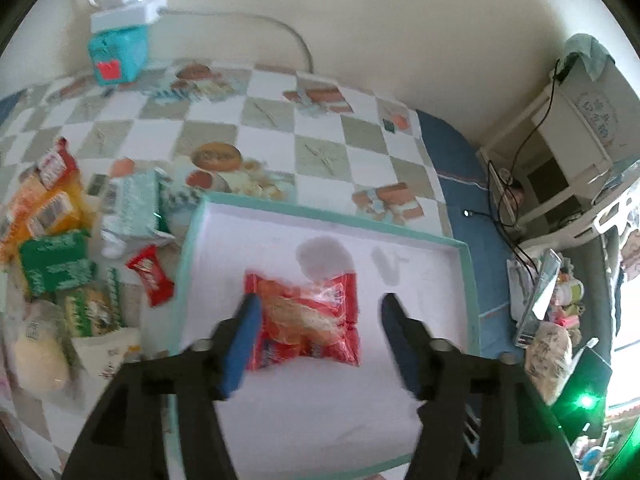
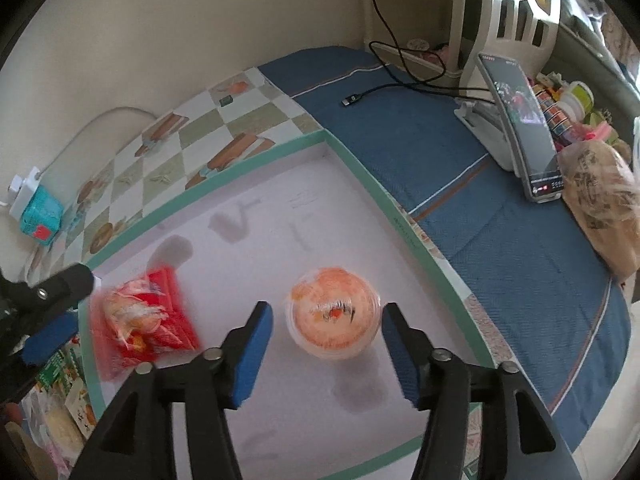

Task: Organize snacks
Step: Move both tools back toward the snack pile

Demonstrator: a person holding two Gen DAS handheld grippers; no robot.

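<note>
**Now 2 snacks lie in the tray**

Here a checked cloth (image 1: 276, 128) and a blue cloth (image 2: 400, 136) cover the table by a cream wall. The white tray (image 1: 400, 236) has a green rim. The red packet (image 1: 304, 320) lies flat in it, long axis running away from the left gripper (image 1: 316, 332), whose jaws stand spread around it, not pressing. The round orange cup (image 2: 334, 316) sits lid-up between the right gripper's (image 2: 326, 340) spread jaws. More snacks (image 1: 52, 240) pile left of the tray, blurred; their print is unreadable.
</note>
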